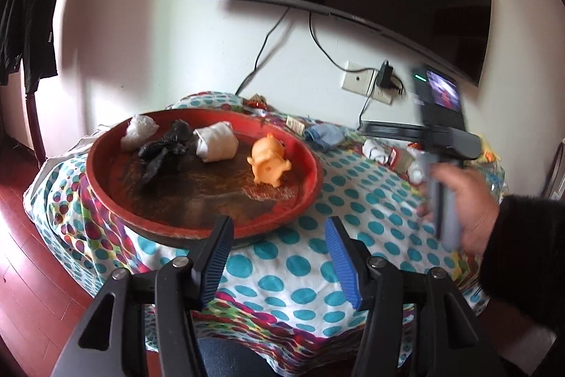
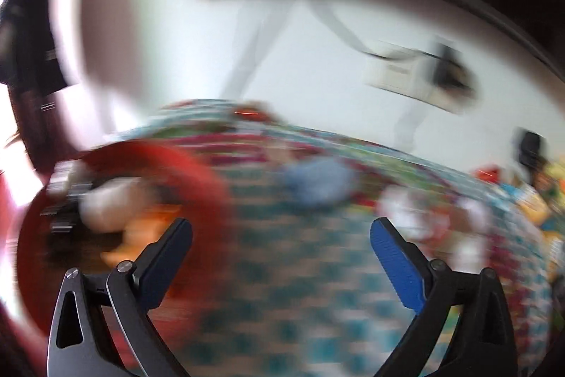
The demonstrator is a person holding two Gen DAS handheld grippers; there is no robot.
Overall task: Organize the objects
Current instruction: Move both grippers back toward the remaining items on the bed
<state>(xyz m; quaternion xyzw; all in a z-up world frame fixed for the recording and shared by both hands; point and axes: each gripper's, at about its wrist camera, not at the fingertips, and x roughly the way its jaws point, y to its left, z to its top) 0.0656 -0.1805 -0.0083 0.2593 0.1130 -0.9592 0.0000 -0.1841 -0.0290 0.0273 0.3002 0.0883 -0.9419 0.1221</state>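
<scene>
From my left wrist view, the left gripper (image 1: 279, 257) hangs over the dotted tablecloth (image 1: 353, 200) with its blue pads (image 1: 340, 265) partly apart and nothing between them; its left finger tip sits just in front of the near rim of the red tray (image 1: 106, 186).

The tray lies at about ten o'clock on the table. Inside it I count four items:
- a clear plastic bundle (image 1: 138, 129) at the tray's eleven o'clock
- a black crumpled bag (image 1: 166, 147) just beside it
- a white cloth roll (image 1: 216, 142) at twelve o'clock
- an orange toy pig (image 1: 269, 161) at two o'clock

Outside the tray, at one o'clock, lies a blue cloth (image 1: 323, 136); further right, a white and red clutter (image 1: 388, 156) too blurred to identify.

The person's right hand (image 1: 462, 207) holds the handle of the right gripper at three o'clock — smeared by motion.

My right wrist view is heavily blurred. The right gripper (image 2: 280, 235) stands wide with nothing in it, above the cloth between tray (image 2: 204, 175) and blue cloth (image 2: 317, 181).
</scene>
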